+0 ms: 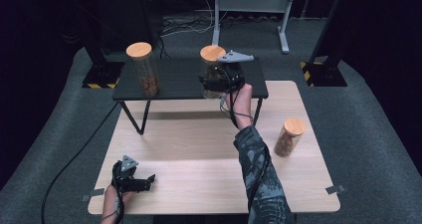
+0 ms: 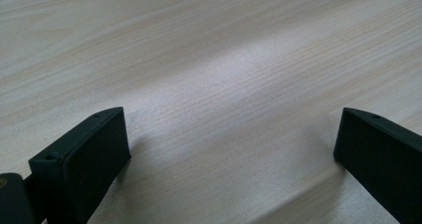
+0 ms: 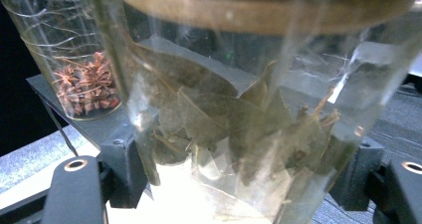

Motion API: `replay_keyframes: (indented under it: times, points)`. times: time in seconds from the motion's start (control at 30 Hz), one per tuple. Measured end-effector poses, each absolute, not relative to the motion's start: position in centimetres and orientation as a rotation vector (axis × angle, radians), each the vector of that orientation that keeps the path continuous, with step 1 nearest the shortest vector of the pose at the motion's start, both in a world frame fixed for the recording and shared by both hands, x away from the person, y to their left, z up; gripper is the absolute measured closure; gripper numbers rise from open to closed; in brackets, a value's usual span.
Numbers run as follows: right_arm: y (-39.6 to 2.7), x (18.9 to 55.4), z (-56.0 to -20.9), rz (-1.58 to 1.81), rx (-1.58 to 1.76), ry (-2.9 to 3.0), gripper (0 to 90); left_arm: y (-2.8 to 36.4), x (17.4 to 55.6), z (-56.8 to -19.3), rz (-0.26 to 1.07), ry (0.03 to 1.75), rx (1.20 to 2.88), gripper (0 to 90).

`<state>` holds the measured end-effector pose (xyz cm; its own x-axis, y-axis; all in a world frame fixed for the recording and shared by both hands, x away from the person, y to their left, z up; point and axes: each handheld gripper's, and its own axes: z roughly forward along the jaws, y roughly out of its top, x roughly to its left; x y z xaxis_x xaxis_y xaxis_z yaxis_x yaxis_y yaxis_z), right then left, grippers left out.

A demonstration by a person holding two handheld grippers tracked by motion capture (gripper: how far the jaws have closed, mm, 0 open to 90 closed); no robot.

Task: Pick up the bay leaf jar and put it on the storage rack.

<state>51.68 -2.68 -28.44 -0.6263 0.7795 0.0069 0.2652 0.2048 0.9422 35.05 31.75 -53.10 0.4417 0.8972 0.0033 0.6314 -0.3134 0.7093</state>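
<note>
So the right gripper (image 1: 215, 82) was clamped around the bay-leaf jar (image 3: 239, 134) up on the black shelf (image 1: 174, 79), while the left gripper (image 2: 229, 149) sat wide open, empty, on the wooden table (image 1: 199, 174).

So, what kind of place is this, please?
Probably a recording studio or lab, not a kitchen: black curtains all around, a grey carpet floor, a metal stand with loose cables behind, and a bare wooden table carrying a small black shelf.
</note>
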Motion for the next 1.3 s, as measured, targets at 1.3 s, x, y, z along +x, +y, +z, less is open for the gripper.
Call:
replay_keyframes:
  times: [1.3]
  points:
    - [-1.5,54.1,-28.7,1.391,1.02,1.993,24.6,31.7,35.0,-53.1,0.535,1.275,2.057,0.1]
